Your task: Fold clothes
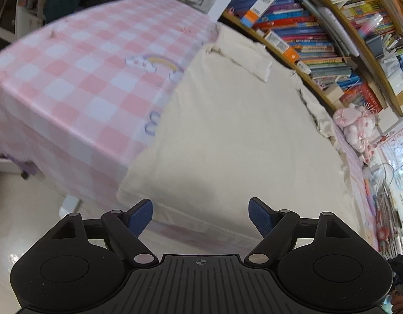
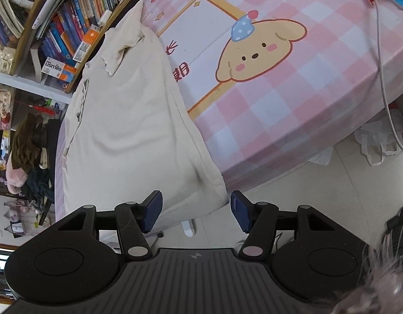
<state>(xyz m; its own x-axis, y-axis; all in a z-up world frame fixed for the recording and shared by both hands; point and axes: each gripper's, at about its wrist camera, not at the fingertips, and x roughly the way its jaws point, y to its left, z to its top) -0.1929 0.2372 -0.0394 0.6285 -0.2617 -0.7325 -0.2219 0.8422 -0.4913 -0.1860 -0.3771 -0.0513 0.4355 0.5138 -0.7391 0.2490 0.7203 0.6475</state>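
Setting: cluttered room; a worktop [image 1: 70, 78] under a pink-and-white checked cloth printed with a cartoon dog [image 2: 259, 52]. Bookshelves [image 1: 319, 34] packed with books run along the far side. Pale floor below the near edge.

Item 1: cream garment [image 1: 227, 136], the piece to be folded. Lies stretched along the worktop from the near edge toward the bookshelves, already doubled lengthwise into a long panel. Its hem end hangs slightly over the near edge; the far end is bunched and rumpled close to the shelves. Judged light, soft and limp: it will sag wherever it is not supported, and a loose layer may slide over the smooth cloth beneath. Best taken at the two near hem corners, pinching through all layers so the doubled panel lifts as one.

Item 2: left gripper [image 1: 200, 217]. Jaws spread wide, nothing between the blue pads. Hovers just off the near edge, aimed down at the left part of the hem; not touching the fabric.

Item 3: right gripper [image 2: 196, 213]. Jaws parted, less widely, empty. The right hem corner [image 2: 217, 191] of the garment sits just ahead of the gap between the pads; contact not evident.

Item 4: pink plush toy [image 1: 355, 128], beside the garment's far right edge, apart from the hem.

Item 5: white cable [image 2: 381, 60], trailing across the worktop's right side, well apart from the garment.
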